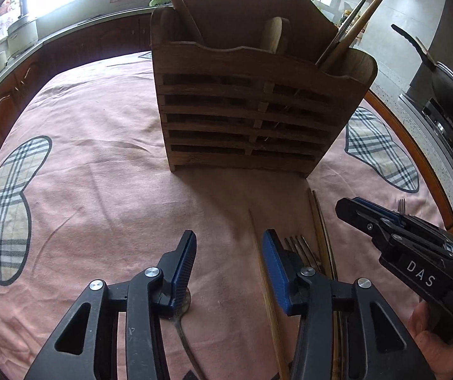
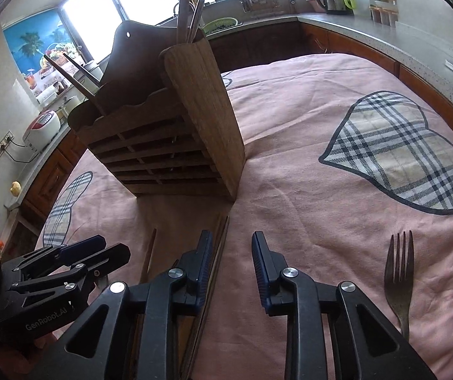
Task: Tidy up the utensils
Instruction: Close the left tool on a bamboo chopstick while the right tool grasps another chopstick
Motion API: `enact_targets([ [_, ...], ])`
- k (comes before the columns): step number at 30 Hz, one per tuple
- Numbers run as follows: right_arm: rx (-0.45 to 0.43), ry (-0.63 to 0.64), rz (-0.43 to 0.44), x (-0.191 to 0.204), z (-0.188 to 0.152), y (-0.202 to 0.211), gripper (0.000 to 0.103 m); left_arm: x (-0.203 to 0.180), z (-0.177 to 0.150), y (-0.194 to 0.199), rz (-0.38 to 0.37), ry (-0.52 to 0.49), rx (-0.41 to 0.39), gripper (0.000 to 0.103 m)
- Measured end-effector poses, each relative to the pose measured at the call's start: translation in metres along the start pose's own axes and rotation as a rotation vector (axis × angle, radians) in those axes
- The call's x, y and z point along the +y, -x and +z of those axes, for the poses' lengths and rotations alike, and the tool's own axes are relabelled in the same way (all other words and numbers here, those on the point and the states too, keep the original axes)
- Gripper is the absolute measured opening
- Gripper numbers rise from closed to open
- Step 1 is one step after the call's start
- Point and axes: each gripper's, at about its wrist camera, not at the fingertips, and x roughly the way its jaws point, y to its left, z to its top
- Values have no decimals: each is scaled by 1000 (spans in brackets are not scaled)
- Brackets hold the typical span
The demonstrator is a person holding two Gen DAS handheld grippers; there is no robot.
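pink heart-patterned tablecloth [image 2: 289, 120] carries a slatted wooden utensil holder [image 1: 242, 107] near mid-table. only the right wrist view shows a lone fork [image 2: 399, 285], tines toward the holder. chopsticks [image 1: 269, 300] run lengthwise toward it. left gripper [image 1: 228, 253] and right gripper [image 2: 231, 253] hover apart, clamping nothing.

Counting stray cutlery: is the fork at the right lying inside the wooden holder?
No, the fork lies on the cloth, apart from the holder.

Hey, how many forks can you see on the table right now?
2. One fork lies beside the left hand-held gripper, by the chopsticks; the other fork lies alone right of the right hand-held gripper. The wooden holder may hide more.
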Motion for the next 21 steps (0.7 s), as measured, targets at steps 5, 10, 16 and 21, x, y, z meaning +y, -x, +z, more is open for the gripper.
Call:
enact_targets([
  [5,45,29,-29,4,2,-17,17,-1,3,-19,-9,-5,31,37],
  [10,55,64,-45,8,3,-25,14,-6,3,-29,-4,-35,33,35],
  [16,80,116,-49,16,2,-28,14,-3,4,-33,-31,-51,50,35],
  [21,86,145,-49,22,8,-36,15,-11,10,-38,0,-101,49,34],
])
